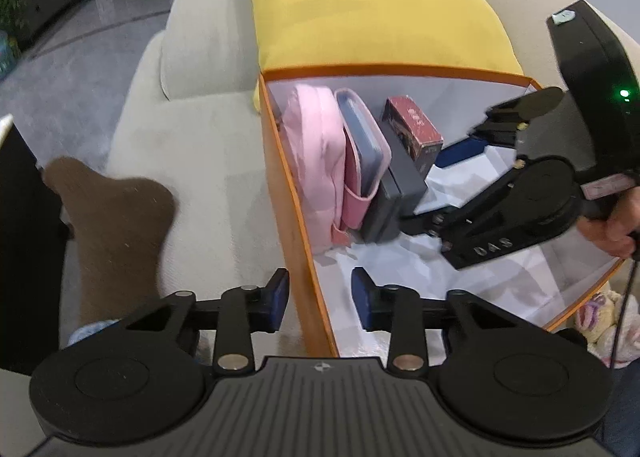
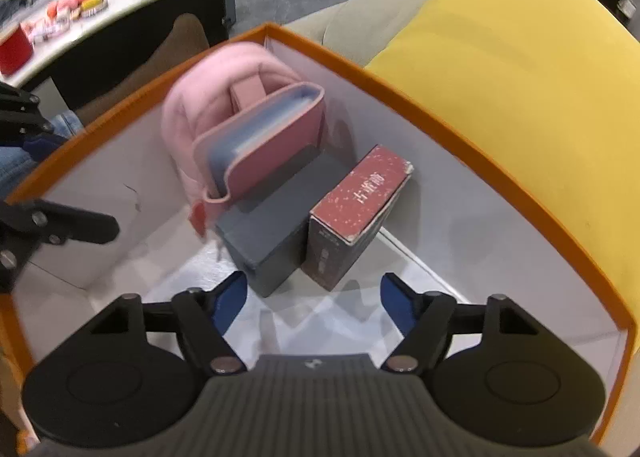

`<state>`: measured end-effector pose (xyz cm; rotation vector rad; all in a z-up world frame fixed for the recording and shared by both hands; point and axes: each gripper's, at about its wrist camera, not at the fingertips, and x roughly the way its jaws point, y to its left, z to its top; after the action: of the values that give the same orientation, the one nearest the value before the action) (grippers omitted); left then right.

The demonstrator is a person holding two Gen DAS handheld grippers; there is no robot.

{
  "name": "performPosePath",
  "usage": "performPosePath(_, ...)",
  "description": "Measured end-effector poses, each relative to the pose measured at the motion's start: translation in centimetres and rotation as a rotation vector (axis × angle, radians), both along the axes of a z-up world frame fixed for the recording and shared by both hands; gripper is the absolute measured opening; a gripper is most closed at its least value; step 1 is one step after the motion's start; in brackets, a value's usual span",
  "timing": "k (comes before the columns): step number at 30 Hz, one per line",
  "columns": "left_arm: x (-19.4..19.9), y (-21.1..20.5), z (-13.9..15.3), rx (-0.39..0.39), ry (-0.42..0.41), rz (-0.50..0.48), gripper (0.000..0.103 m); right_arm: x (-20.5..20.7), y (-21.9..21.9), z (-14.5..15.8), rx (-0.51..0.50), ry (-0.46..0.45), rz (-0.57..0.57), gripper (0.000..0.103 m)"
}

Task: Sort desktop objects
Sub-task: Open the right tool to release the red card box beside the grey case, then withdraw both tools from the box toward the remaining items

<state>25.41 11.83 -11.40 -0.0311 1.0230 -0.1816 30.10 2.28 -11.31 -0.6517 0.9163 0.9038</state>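
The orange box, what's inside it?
Inside the orange box: a pink pouch holding a blue case, a grey box and a red box. Anything beneath them is hidden.

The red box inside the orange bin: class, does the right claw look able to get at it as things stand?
Probably yes. The right claw stands open inside the orange bin, just before the red box, with nothing between; the grey box pressed against its side may crowd one finger.

beige sofa (image 1: pixel 192 129), orange box (image 1: pixel 288 193) and yellow cushion (image 1: pixel 360 5) on it

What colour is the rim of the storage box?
Orange; the box rim shows best in the right wrist view, with white inner walls.
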Motion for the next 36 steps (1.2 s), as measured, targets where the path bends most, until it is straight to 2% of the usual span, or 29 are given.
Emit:
performPosePath(3, -0.2, -0.3, -0.3, 0.009, 0.004, -0.011, 0.030, 0.6, 0.6, -0.3, 0.014, -0.024, 0.002, 0.064)
performPosePath(6, -0.5, -0.6, -0.3, 0.037, -0.007, -0.019, 0.026, 1.1, 1.0, -0.4, 0.037, -0.003, 0.020, 0.063)
performPosePath(12, -1.0, -1.6, -0.2, 0.093, -0.029, -0.061, 0.025, 0.4, 1.8, -0.8, 0.060, -0.028, 0.059, 0.059)
performPosePath(18, -1.0, -2.1, 0.1, 0.112, -0.020, -0.055, 0.025, 0.6, 2.4, -1.1, 0.055, -0.019, 0.051, 0.059)
performPosePath(23, -1.3, -1.6, 0.5, 0.091, -0.029, -0.037, 0.025, 0.1, 1.5, -0.4, 0.016, -0.031, 0.039, 0.071)
performPosePath(24, -1.6, -1.6, 0.9, 0.099, -0.043, -0.028, 0.025, 0.0, 1.3, -0.1, 0.016, -0.031, 0.036, 0.074)
performPosePath(28, -3.3, -1.1, 3.0, 0.100, -0.084, 0.005, 0.026, -1.0, -0.2, 2.0, 0.031, -0.065, 0.009, 0.075)
performPosePath(31, -6.0, -1.0, 5.1, 0.094, -0.132, 0.011, 0.027, -2.6, -2.4, 4.9, 0.097, -0.088, -0.022, 0.075)
performPosePath(36, -11.1, -2.1, 6.7, 0.092, -0.161, -0.013, 0.036, -7.6, -7.2, 8.9, 0.176, -0.124, -0.117, 0.074)
